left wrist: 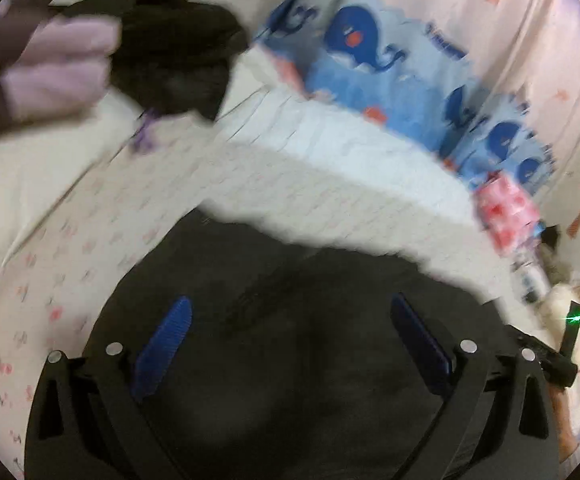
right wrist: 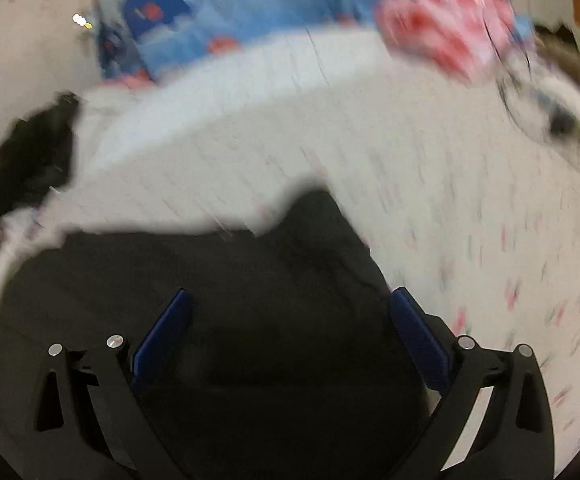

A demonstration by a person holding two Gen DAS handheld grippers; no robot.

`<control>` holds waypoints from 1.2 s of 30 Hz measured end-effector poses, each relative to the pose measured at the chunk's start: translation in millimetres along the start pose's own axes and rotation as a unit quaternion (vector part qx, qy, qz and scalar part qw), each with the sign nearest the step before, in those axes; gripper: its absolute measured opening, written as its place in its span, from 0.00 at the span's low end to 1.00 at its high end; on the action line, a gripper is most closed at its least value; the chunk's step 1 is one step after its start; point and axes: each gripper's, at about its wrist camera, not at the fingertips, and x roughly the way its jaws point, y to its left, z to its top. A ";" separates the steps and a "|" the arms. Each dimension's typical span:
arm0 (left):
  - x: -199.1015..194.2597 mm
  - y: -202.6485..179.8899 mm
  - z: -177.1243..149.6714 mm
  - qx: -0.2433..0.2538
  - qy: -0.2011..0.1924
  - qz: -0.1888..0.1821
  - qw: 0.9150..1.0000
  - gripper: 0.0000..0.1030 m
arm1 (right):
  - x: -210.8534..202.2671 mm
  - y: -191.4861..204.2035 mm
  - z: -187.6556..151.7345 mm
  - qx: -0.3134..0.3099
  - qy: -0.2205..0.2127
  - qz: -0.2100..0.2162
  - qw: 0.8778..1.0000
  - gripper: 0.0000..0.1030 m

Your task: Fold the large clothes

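A large black garment (left wrist: pixel 298 320) lies spread on a white bed sheet with small pink prints (left wrist: pixel 69 240). My left gripper (left wrist: pixel 290 312) is open, its blue pads wide apart just above the black cloth. The same garment (right wrist: pixel 209 300) fills the lower right wrist view, with a corner (right wrist: pixel 314 216) reaching up onto the sheet (right wrist: pixel 470 200). My right gripper (right wrist: pixel 290 308) is open over it, holding nothing. Both views are blurred by motion.
A pile of black and lilac clothes (left wrist: pixel 129 48) lies at the far left of the bed and shows in the right wrist view (right wrist: pixel 29 160). A blue whale-print blanket (left wrist: pixel 390 80) and a pink cloth (left wrist: pixel 506 208) lie along the wall.
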 end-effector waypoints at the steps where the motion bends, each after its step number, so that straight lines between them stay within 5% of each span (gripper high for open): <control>1: 9.6 9.0 -7.8 -0.008 0.007 0.000 1.000 0.93 | 10.4 -12.9 -6.4 0.028 0.003 0.026 0.999 0.94; 3: 24.1 23.9 -22.3 -0.023 -0.003 -0.007 1.000 0.93 | 9.3 -17.2 -9.1 0.041 -0.020 0.034 0.998 0.94; 7: 31.5 13.4 -20.4 0.003 0.026 0.031 0.999 0.93 | 9.9 -5.7 -2.0 0.008 0.019 0.004 1.000 0.94; 9: 12.0 12.5 -21.6 -0.003 0.027 0.048 0.998 0.93 | -22.3 -13.7 -6.8 0.034 0.011 0.014 0.999 0.94; 13: -48.1 16.0 -39.2 -0.038 0.003 0.016 0.999 0.93 | -104.8 4.4 -35.3 0.005 -0.047 0.074 0.996 0.94; 21: -139.1 69.0 -87.3 -0.168 0.035 -0.041 0.984 0.93 | -193.9 39.4 -141.9 -0.123 -0.024 0.076 0.989 0.94; 25: -155.3 71.5 -103.4 -0.184 0.068 -0.055 0.979 0.93 | -213.9 121.6 -201.7 -0.298 -0.031 0.084 0.950 0.94; 29: -154.9 62.9 -125.0 -0.217 0.111 -0.109 0.964 0.93 | -195.5 204.8 -256.4 -0.466 -0.052 0.020 0.883 0.94; 32: -148.2 57.7 -137.2 -0.239 0.127 -0.126 0.954 0.93 | -162.6 238.7 -273.1 -0.526 -0.061 -0.052 0.847 0.94; 33: -145.7 56.1 -140.1 -0.243 0.131 -0.130 0.952 0.93 | -154.7 242.7 -271.2 -0.523 -0.061 -0.062 0.848 0.94; 34: -142.4 54.4 -142.8 -0.247 0.136 -0.134 0.950 0.93 | -148.1 244.2 -262.6 -0.502 -0.056 -0.061 0.861 0.94; 35: -140.1 53.0 -144.3 -0.250 0.139 -0.137 0.948 0.93 | -144.1 239.8 -250.0 -0.467 -0.048 -0.046 0.882 0.94; 36: -137.2 51.7 -145.7 -0.253 0.141 -0.142 0.946 0.93 | -145.9 231.7 -229.8 -0.399 -0.036 -0.012 0.916 0.94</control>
